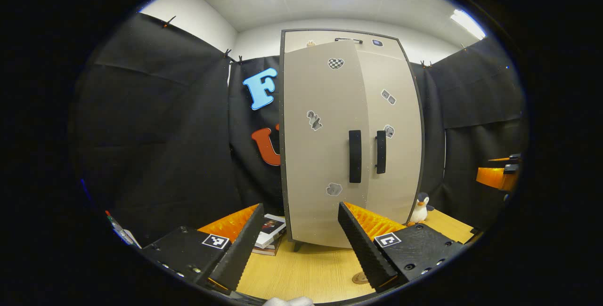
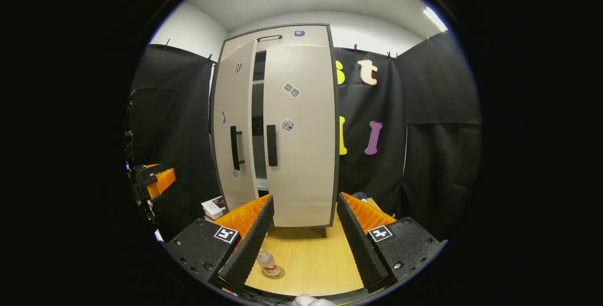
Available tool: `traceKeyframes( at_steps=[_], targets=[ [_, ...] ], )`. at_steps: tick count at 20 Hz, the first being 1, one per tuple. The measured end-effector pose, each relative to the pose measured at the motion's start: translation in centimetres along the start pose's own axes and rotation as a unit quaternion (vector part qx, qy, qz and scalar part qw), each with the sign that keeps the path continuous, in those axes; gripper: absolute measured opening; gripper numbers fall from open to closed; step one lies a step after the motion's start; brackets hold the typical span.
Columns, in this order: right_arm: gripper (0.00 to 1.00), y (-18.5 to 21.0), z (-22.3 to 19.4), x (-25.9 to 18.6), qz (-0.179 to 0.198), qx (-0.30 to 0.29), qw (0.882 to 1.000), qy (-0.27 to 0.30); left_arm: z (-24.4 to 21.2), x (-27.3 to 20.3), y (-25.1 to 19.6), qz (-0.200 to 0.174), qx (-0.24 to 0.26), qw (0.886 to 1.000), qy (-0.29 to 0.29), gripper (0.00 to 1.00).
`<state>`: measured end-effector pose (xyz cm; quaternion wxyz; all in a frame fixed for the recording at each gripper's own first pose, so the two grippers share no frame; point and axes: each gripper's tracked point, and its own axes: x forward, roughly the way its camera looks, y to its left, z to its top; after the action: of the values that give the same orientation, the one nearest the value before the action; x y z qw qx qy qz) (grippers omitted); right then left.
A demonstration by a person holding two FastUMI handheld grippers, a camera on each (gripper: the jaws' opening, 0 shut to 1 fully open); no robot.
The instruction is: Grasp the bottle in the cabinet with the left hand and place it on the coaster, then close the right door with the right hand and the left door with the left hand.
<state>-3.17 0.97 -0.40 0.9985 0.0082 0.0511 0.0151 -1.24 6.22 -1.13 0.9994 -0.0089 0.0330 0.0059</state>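
Bottle (image 2: 267, 262) stands on the coaster (image 2: 274, 274) on the bench (image 2: 306, 254), just inside my right fingers (image 2: 304, 240). Both pairs of fingers spread wide, empty. Right door (image 2: 301, 136) looks shut; left door (image 1: 325, 146) ajar ahead of left fingers (image 1: 301, 245). Risk: a glancing push leaves it ajar.

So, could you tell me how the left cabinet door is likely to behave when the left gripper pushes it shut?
The left door stands ajar beside the closed right door, so a light push should probably swing it home on its hinges. It looks like a flat, rigid panel, unlikely to flex. The cabinet is tall on small feet, so a hard shove might rock it.
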Motion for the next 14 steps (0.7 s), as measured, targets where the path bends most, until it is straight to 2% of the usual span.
traceKeyframes(
  at_steps=[14],
  targets=[
    [0.83,-0.5,0.1,1.3,-0.006,-0.004,1.000,-0.002,-0.5,1.8,-1.0,-0.010,0.001,1.000,0.006,0.96]
  ],
)
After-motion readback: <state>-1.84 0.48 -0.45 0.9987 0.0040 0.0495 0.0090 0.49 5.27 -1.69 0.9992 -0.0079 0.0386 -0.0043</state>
